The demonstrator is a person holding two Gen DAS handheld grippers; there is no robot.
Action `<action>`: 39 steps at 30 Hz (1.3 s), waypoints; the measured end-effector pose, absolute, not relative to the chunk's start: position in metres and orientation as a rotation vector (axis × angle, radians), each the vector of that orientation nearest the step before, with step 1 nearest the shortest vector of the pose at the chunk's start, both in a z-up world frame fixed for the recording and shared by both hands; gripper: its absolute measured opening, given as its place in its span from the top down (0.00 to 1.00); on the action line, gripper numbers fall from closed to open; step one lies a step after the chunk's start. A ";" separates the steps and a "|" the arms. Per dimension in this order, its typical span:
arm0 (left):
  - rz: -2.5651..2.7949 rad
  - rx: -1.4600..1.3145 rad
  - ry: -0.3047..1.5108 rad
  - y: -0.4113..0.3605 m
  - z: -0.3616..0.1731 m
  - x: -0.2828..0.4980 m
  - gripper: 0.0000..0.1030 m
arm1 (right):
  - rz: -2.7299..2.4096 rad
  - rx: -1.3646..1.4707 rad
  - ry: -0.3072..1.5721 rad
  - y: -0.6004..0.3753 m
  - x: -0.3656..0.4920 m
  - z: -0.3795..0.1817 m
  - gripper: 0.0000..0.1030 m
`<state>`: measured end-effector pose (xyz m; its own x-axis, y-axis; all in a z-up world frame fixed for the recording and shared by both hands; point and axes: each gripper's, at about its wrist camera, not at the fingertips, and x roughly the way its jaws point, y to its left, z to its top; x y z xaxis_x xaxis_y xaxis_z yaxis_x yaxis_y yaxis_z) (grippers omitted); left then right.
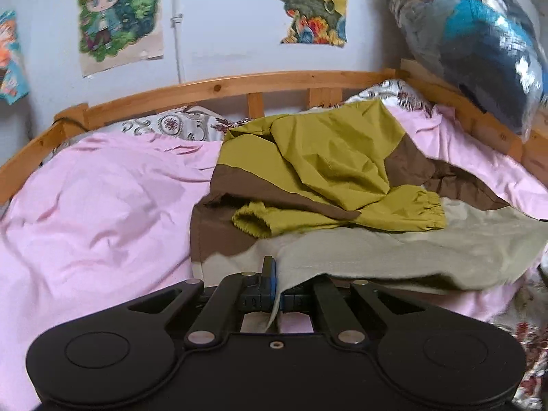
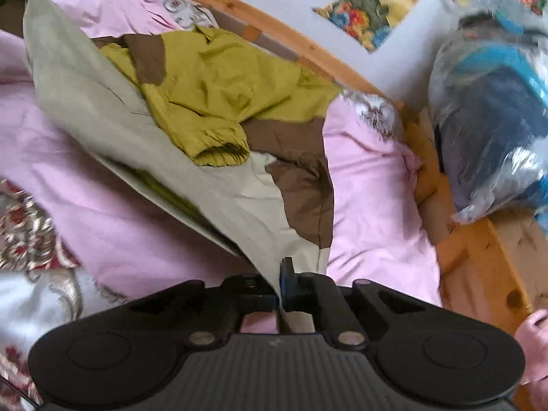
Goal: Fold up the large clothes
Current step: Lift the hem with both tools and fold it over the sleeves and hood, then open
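Note:
A large jacket (image 1: 325, 157) in olive-yellow, brown and pale grey-green lies crumpled on a pink bedsheet (image 1: 102, 198). Its two elastic-cuffed sleeves are folded in across the middle. My left gripper (image 1: 276, 287) is shut on the pale hem (image 1: 376, 257) at its near edge. In the right wrist view the jacket (image 2: 212, 78) stretches away to the upper left. My right gripper (image 2: 282, 284) is shut on the pale hem's corner (image 2: 239, 205) and lifts it off the sheet (image 2: 370, 198).
A wooden bed rail (image 1: 222, 85) curves along the back and right side. A clear plastic bag of dark and blue clothes (image 1: 479, 41) sits on the right rail. A patterned quilt (image 2: 30, 233) lies at the near left. Posters hang on the wall.

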<state>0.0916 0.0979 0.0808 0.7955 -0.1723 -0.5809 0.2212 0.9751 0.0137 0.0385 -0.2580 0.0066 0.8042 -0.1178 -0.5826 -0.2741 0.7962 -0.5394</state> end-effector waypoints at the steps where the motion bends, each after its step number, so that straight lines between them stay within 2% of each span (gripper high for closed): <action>1: -0.208 0.072 0.606 0.101 0.083 0.083 1.00 | 0.096 -0.663 0.628 -0.256 0.033 0.013 0.99; 10: -0.223 -0.021 0.515 0.140 0.140 -0.002 1.00 | 0.116 -0.595 0.483 -0.253 -0.061 0.094 0.99; 16: -0.214 -0.009 0.472 0.142 0.174 0.013 1.00 | 0.113 -0.580 0.363 -0.245 -0.058 0.143 0.98; 22: -0.164 0.050 0.482 0.130 0.205 0.104 1.00 | 0.065 -0.565 0.308 -0.244 0.042 0.161 0.98; 27: -0.102 0.131 0.537 0.105 0.208 0.204 1.00 | 0.017 -0.531 0.361 -0.254 0.151 0.155 0.98; 32: -0.046 0.202 0.635 0.083 0.166 0.312 1.00 | 0.013 -0.510 0.466 -0.262 0.260 0.121 0.98; 39: -0.012 0.164 0.800 0.085 0.067 0.427 0.99 | 0.034 -0.548 0.612 -0.263 0.372 0.024 0.98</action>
<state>0.4267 0.0850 0.0666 0.6975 0.0511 -0.7147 0.0729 0.9872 0.1417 0.3715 -0.2626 0.0240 0.8226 -0.1277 -0.5542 -0.1890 0.8577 -0.4782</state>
